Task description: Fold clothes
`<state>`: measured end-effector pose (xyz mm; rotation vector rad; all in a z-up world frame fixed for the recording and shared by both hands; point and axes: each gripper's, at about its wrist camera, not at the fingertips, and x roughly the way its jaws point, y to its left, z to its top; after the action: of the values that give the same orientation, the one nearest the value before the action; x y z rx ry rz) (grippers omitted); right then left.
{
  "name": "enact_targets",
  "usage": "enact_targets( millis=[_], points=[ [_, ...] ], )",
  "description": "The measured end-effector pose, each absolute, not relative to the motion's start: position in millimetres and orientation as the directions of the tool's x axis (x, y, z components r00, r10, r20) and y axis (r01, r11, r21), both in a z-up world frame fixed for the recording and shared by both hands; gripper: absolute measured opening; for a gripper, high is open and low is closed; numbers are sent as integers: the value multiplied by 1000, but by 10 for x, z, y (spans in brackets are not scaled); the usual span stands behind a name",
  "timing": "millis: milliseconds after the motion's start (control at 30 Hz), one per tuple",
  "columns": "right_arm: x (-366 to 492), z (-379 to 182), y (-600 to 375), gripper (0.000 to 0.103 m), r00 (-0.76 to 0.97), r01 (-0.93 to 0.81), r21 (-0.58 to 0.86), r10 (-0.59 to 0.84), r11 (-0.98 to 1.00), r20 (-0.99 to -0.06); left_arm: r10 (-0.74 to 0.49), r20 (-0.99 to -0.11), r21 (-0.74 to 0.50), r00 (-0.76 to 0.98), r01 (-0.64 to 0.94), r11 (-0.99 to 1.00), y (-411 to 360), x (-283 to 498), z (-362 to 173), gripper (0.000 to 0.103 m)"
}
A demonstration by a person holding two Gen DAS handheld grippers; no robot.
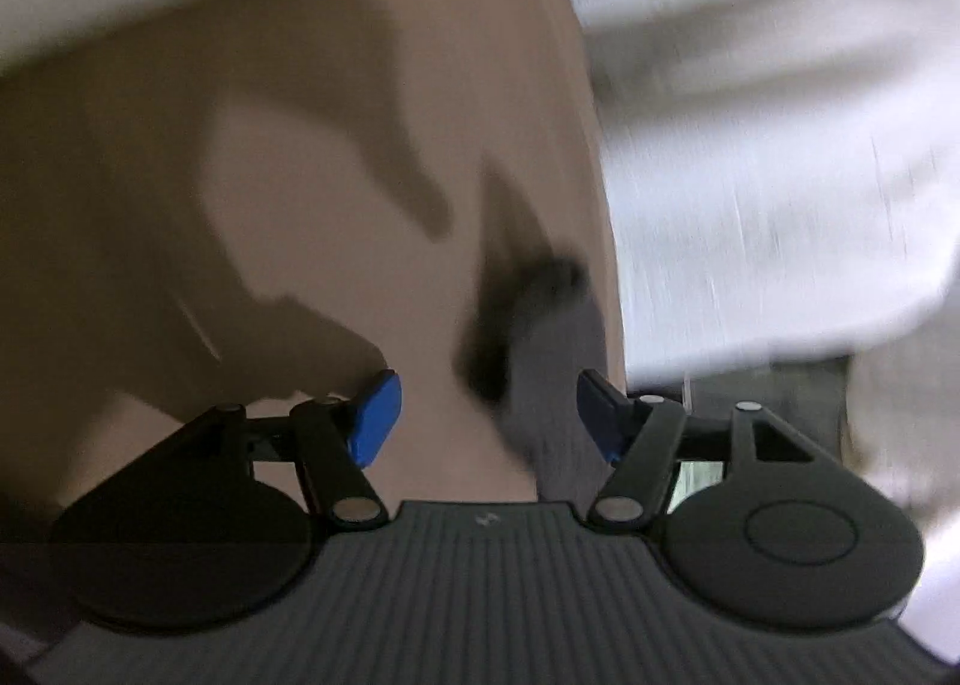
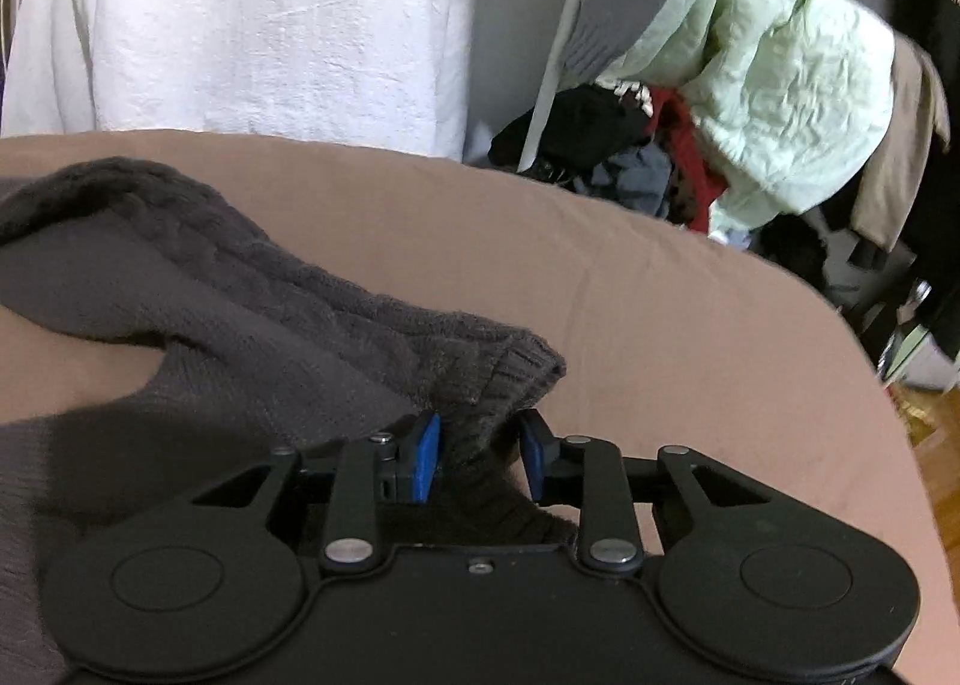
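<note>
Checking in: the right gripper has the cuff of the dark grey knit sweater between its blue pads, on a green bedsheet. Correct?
Not quite. The right gripper does have the ribbed cuff of the dark grey knit sweater between its blue pads, but the bedsheet is brownish-pink, not green. The right wrist view shows this; the only green there is a pale quilted jacket in the background.

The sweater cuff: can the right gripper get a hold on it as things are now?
Probably yes. The cuff already lies between the fingers of the right gripper, on the brown sheet, and nothing blocks it. Whether the pads press it is unclear.
</note>
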<state>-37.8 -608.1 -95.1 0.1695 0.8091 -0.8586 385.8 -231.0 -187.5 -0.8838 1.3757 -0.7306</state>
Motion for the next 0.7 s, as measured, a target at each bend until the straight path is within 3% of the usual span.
enact_targets(
  millis=[67,133,267,367,467,500,567,700],
  points=[
    [-389,-909,-6118,48,378,747,-161,-611,645,-695,-818,-574,-810,23,125,572,-2513,3759,-1740,64],
    [-432,-896,-6150,52,398,759,-117,-599,641,-695,-733,-670,-656,119,368,659,-2739,3581,-1511,65],
    [-574,-892,-6204,56,455,782,22,-547,623,-703,-598,-698,-152,394,735,661,-3216,3066,-1195,77],
    [-670,-946,-6234,56,479,790,96,-511,605,-714,-543,-685,123,486,811,572,-3544,2734,-1234,77],
    [-677,-990,-6215,56,472,788,81,-514,611,-716,-469,-579,452,667,741,497,-3770,2590,-1372,75],
    [-664,-1002,-6204,56,471,783,68,-517,618,-715,-472,-547,511,691,723,465,-3786,2557,-1387,55],
    [-621,-1017,-6195,56,473,767,44,-517,641,-713,-488,-567,517,664,748,416,-3809,2573,-1357,7],
    [-562,-1037,-6217,56,482,743,56,-475,667,-736,-543,-621,324,566,816,480,-3656,2789,-818,6]
  ],
)
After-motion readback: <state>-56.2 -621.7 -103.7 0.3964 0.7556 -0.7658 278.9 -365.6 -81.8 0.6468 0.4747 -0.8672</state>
